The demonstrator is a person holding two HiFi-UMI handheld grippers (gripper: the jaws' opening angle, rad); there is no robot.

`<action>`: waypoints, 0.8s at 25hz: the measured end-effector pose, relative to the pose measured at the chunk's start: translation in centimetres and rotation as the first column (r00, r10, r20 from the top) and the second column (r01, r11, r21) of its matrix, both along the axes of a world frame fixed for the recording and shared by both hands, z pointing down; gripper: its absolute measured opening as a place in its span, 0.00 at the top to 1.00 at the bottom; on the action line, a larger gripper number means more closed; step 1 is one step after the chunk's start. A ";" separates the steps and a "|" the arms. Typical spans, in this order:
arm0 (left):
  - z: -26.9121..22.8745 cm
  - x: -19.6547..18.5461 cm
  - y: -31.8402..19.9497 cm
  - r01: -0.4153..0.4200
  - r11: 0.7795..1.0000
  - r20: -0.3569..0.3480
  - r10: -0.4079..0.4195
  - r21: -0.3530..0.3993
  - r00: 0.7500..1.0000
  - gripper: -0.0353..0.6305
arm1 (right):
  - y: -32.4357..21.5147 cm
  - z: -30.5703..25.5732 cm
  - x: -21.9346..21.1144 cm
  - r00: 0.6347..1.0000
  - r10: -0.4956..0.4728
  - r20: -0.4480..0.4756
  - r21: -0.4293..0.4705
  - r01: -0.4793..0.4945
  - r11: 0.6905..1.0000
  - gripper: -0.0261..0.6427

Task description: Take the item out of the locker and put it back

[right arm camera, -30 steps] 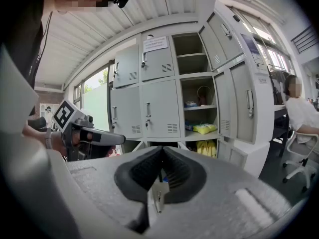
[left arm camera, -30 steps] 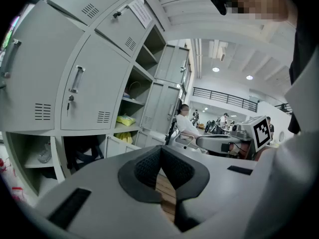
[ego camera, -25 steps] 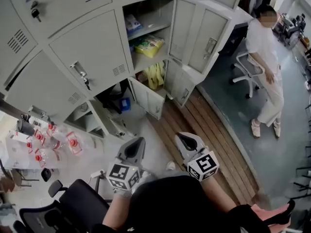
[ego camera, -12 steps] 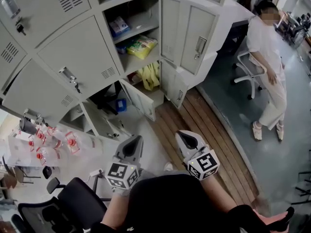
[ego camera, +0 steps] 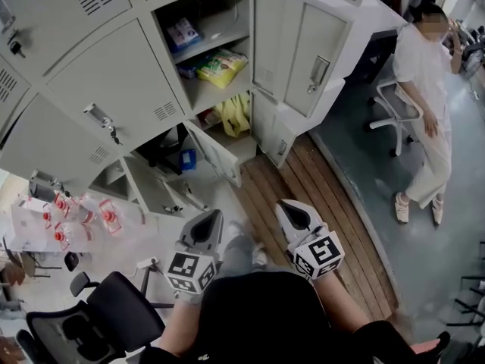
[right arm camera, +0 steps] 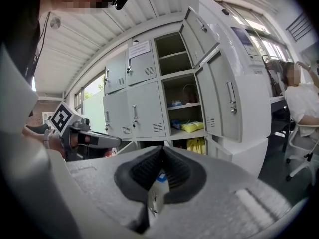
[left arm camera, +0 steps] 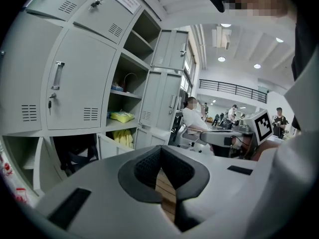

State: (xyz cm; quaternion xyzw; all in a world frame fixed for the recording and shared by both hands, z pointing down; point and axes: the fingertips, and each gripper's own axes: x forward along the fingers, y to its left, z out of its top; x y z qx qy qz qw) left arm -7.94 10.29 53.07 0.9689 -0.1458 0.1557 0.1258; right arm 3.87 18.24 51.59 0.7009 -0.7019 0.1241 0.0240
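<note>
Yellow packet (ego camera: 222, 67) lies on the open locker's (ego camera: 267, 48) middle shelf, print unreadable; top compartment cut off. Left gripper (ego camera: 212, 217) and right gripper (ego camera: 284, 206): jaws pressed together, empty, well apart from it.

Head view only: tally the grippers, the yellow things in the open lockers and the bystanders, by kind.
Grippers: 2 (left gripper, right gripper)
Yellow items: 2 (packet, bag)
Bystanders: 1 (person in white)
Total: 5
</note>
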 end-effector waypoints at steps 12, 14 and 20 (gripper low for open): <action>0.4 3.3 -10.6 0.020 0.999 -0.020 -0.020 -0.026 1.000 0.93 | -11.7 -1.9 3.4 0.997 -0.032 -0.066 0.001 0.032 0.999 0.96; 0.2 3.8 -12.3 0.014 1.000 -0.021 -0.015 -0.024 1.000 0.93 | -13.8 -2.3 4.0 0.997 -0.030 -0.073 0.007 0.030 1.000 0.96; -0.3 4.4 -16.7 0.004 1.000 -0.017 -0.004 -0.001 1.000 0.93 | -19.2 -3.7 5.0 0.995 -0.032 -0.099 0.031 0.035 0.999 0.96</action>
